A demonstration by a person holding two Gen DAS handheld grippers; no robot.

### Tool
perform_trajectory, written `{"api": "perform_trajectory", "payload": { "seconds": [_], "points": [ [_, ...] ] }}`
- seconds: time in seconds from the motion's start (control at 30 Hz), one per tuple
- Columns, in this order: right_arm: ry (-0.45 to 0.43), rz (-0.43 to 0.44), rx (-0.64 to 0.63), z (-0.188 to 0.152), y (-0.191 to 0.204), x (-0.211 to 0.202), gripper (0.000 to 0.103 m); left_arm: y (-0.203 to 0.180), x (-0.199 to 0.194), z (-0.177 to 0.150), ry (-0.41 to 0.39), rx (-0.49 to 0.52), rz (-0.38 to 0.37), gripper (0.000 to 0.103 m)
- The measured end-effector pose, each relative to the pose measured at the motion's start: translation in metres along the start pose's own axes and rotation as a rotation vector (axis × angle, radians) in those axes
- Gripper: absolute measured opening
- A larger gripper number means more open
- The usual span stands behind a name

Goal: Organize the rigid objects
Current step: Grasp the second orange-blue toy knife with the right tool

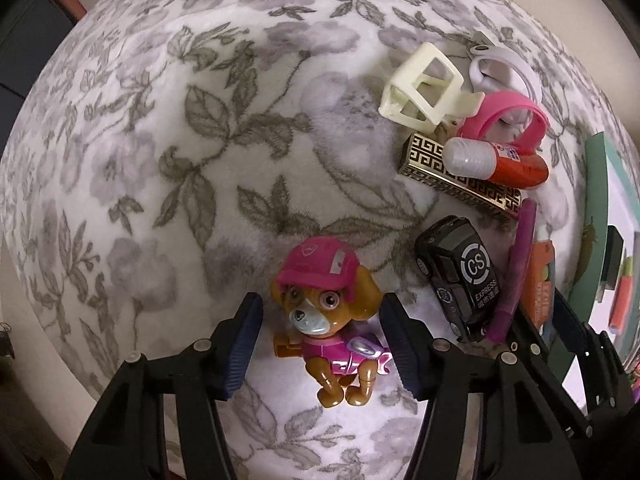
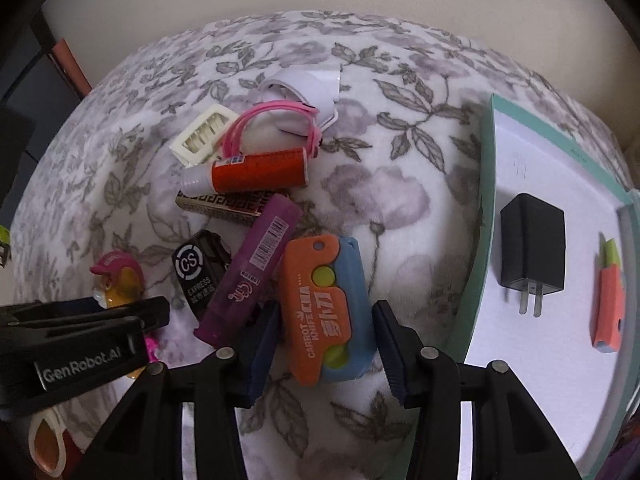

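Nearest my left lens, the left gripper [image 1: 322, 344] straddles the toy puppy [image 1: 326, 320] in its pink cap; the pads stand apart on either side with slivers of blanket showing, so nothing is clamped yet. On my right view, the right gripper [image 2: 324, 344] brackets the orange-and-blue carrot knife toy [image 2: 326, 312] the same way, jaws apart and not pressing. Both toys lie on the floral blanket [image 1: 160, 160] at the near edge of the pile: black toy van [image 1: 460, 268], purple tube [image 2: 252, 264], red glue stick [image 2: 256, 170], gold-patterned box [image 1: 460, 176]. The teal-rimmed tray [image 2: 486, 200] sits just right of the knife toy, already holding a black charger [image 2: 532, 252] (and a second carrot-like piece).

I judge this the grasp step on both sides. Next I need to close squarely, lift clear of the neighbours, and carry towards the tray.
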State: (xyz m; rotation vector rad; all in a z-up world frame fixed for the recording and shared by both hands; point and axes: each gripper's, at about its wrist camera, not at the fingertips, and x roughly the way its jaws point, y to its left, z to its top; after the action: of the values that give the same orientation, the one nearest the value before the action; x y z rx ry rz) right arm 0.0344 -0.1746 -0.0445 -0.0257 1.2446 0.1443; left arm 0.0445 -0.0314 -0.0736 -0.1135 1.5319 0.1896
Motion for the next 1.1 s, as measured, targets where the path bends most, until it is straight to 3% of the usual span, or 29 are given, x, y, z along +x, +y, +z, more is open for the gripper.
{"api": "perform_trajectory", "payload": {
  "seconds": [0.27,0.53,0.87,1.1],
  "points": [
    [-0.012,-0.015,-0.013,-0.002,0.004,0.000,0.050,-0.009,-0.003,0.000,-0.006,-0.003,0.003,0.062],
    [-0.010,-0.009,-0.005,-0.003,0.002,-0.002,0.047,-0.004,-0.009,0.002,-0.019,0.005,-0.013,0.049],
    [-0.011,0.018,0.012,-0.003,-0.001,-0.006,0.046,-0.004,-0.017,0.008,-0.029,-0.005,-0.047,0.048],
    [-0.028,0.043,0.026,-0.001,-0.003,-0.015,0.046,-0.004,-0.049,0.015,-0.119,-0.005,-0.091,0.048]
  ]
}}
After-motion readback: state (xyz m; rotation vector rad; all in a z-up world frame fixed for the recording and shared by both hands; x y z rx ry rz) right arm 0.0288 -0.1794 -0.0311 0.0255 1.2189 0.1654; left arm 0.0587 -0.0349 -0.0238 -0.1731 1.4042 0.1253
